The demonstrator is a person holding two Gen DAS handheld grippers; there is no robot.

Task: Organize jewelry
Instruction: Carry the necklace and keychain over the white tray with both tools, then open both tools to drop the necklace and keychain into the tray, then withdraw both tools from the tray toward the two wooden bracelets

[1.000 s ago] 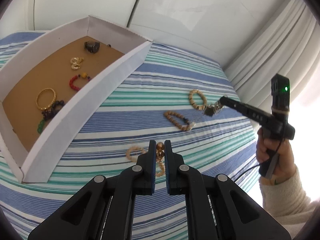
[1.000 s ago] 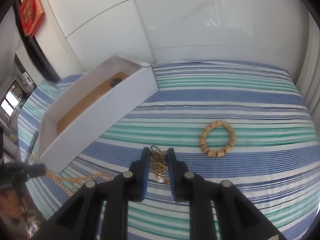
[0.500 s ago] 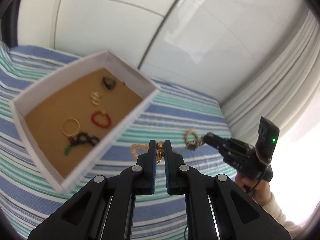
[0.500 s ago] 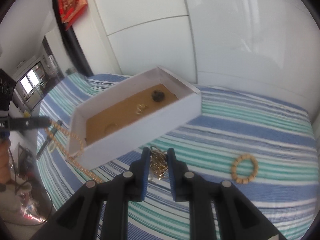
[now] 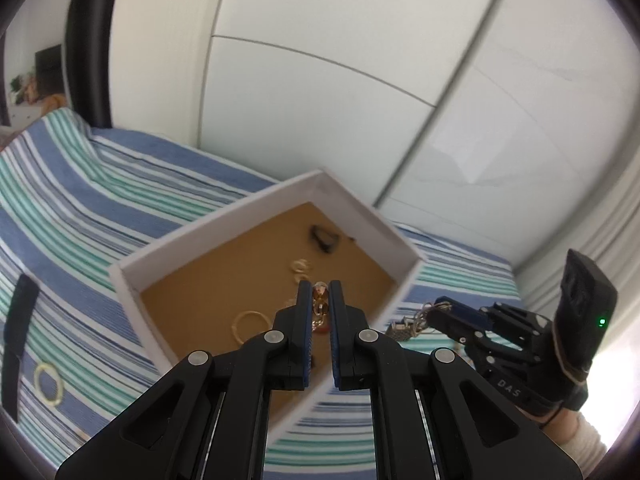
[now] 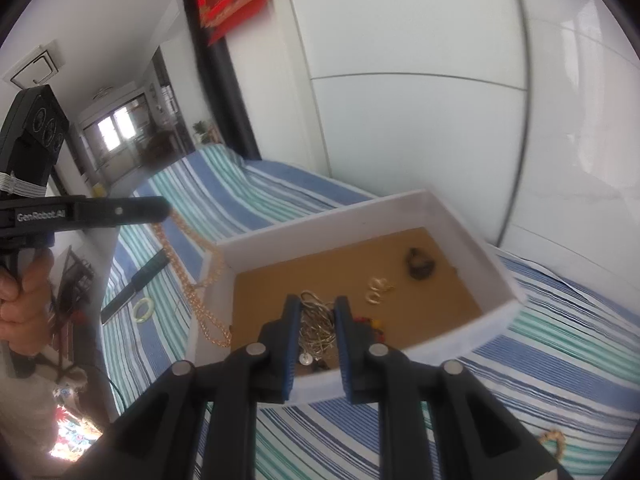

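Left gripper [image 5: 318, 292]: clenched on a gold chain [image 6: 188, 276], a few links pinched between the tips. From the right wrist view the chain hangs from it in a long loop that drapes down over the box's near-left corner.
Right gripper [image 6: 318, 308]: clenched on a tangle of thin silvery chain [image 6: 316, 326] with a small round tag dangling below. The bundle hangs over the box's near wall.
Box [image 5: 256, 208]: white cardboard walls, brown floor, open top; sits on the striped bedcover [image 5: 80, 184]. Both grippers are held above it, pointing down into it.
Inside the box: a dark lump of jewelry [image 6: 420, 266] near the far corner; a pair of pale gold rings [image 6: 378, 290] nearer the middle; a gold bangle [image 5: 250, 324] toward the near side; red and dark beads [image 6: 370, 324] just beside the right gripper's fingertip.
Outside the box: a pale green bangle [image 5: 48, 384] on the cover left of the box, beside a flat black bar [image 5: 20, 336]. A beaded bracelet [image 6: 554, 442], only partly seen, lies at the right wrist view's lower right edge.
Person: a hand [image 6: 24, 300] wraps the left gripper's handle.
Backdrop: glossy white cabinet doors [image 5: 360, 80] behind the bed.
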